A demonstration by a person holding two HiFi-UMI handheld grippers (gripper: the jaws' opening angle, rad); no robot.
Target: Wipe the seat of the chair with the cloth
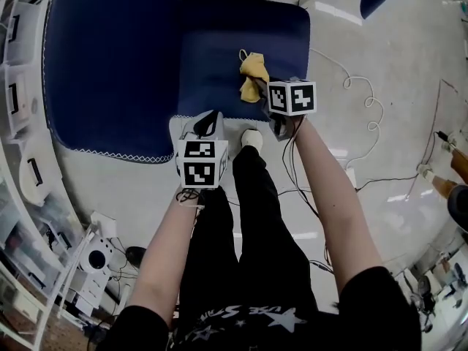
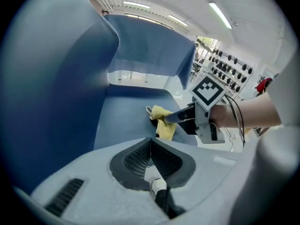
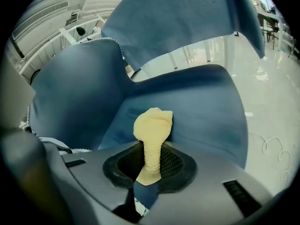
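- On the right tongs [image 3: 151, 159]: clamped tight on a yellow cloth [image 3: 153, 124], with 1 strip pinched between the pads and a crumpled wad bulging past the tips.
- From the head view, right tongs [image 1: 258, 88] over the front part of the blue seat [image 1: 245, 42], with the cloth [image 1: 254, 75] bunched at the tips. Contact between cloth and seat not clear.
- On the left tongs [image 2: 150, 145]: closed, pads meeting at the tips, nothing gripped.
- Left tongs [image 1: 209, 126] just off the seat's front edge, beside the right tongs and apart from the cloth [image 2: 163, 123].
- Seen from the left side: right tongs [image 2: 161, 120] slanting down to the seat [image 2: 126, 118], cloth hanging from the tips.
- Left of the seat [image 3: 206, 107]: a big blue chair back [image 1: 110, 64] with a white-stitched edge.
- Below the seat edge, between the 2 tongs: a white shoe [image 1: 251, 137] and black trousers [image 1: 241, 254].
- To the right: a pale glossy floor [image 1: 395, 42] with a white cable [image 1: 368, 102] curling across it.
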